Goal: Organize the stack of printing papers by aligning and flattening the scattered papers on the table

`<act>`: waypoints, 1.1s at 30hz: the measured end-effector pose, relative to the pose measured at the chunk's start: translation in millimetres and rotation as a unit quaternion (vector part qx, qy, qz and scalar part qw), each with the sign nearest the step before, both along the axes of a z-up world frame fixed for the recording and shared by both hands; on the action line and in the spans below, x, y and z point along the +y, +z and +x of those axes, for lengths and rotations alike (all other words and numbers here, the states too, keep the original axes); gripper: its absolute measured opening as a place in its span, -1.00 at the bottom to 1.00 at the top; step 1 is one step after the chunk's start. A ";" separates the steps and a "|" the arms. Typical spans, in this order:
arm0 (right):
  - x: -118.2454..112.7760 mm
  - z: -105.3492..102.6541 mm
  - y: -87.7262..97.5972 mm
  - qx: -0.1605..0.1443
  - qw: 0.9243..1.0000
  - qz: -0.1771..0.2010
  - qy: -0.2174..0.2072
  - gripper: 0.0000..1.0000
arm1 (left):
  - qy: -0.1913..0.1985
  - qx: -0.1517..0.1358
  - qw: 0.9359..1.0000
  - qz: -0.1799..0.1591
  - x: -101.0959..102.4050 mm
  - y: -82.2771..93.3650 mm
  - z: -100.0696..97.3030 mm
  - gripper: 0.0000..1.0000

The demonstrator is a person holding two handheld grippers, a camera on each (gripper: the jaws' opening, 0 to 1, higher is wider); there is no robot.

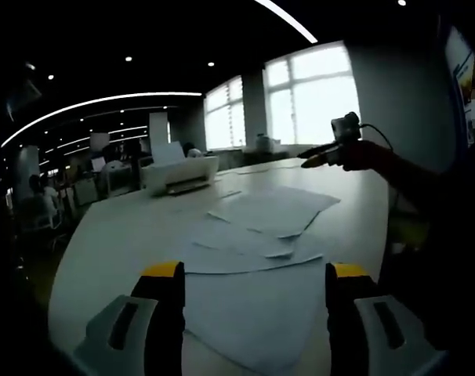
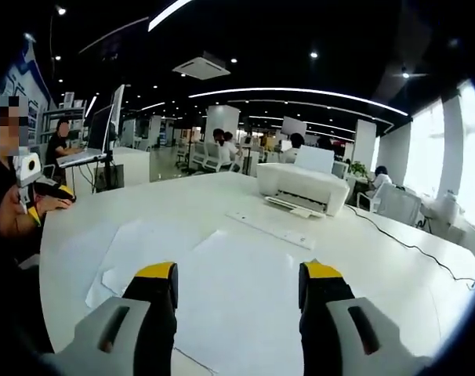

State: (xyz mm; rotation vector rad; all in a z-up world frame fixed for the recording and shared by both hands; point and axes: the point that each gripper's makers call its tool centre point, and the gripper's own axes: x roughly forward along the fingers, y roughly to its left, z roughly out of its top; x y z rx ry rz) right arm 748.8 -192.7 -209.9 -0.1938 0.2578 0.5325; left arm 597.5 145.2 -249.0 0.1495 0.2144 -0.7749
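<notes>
Several white printing papers lie scattered and overlapping on the long white table [image 1: 120,235]: one sheet [image 1: 278,207] farther off, another [image 1: 239,239] in the middle, and a large one [image 1: 253,313] just past my left gripper [image 1: 255,274], which is open and holds nothing. My right gripper [image 1: 322,155] hovers above the table's far right side, held by a hand. In the right gripper view the sheets [image 2: 237,290] spread out under my open right gripper [image 2: 239,274], with one sheet [image 2: 135,251] sticking out to the left. The left gripper [image 2: 35,178] shows at the left edge.
A white printer [image 1: 179,174] [image 2: 304,184] stands on the table beyond the papers, with a flat white tray [image 2: 273,225] in front of it and a cable [image 2: 402,243] trailing right. Desks, monitors and seated people fill the office behind. Bright windows [image 1: 316,94] line one wall.
</notes>
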 end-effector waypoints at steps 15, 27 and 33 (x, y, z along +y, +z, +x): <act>5.8 8.8 1.8 0.008 1.000 -0.008 0.010 0.17 | -0.002 0.003 1.000 0.000 -5.9 2.0 -5.2 0.48; 12.1 18.4 -6.7 0.015 1.000 -0.003 0.013 0.15 | -0.012 0.000 1.000 -0.006 -14.2 8.6 -12.8 0.47; 19.5 18.8 -7.7 0.016 1.000 0.000 0.010 0.14 | -0.009 0.001 1.000 -0.008 -7.9 8.6 -13.5 0.47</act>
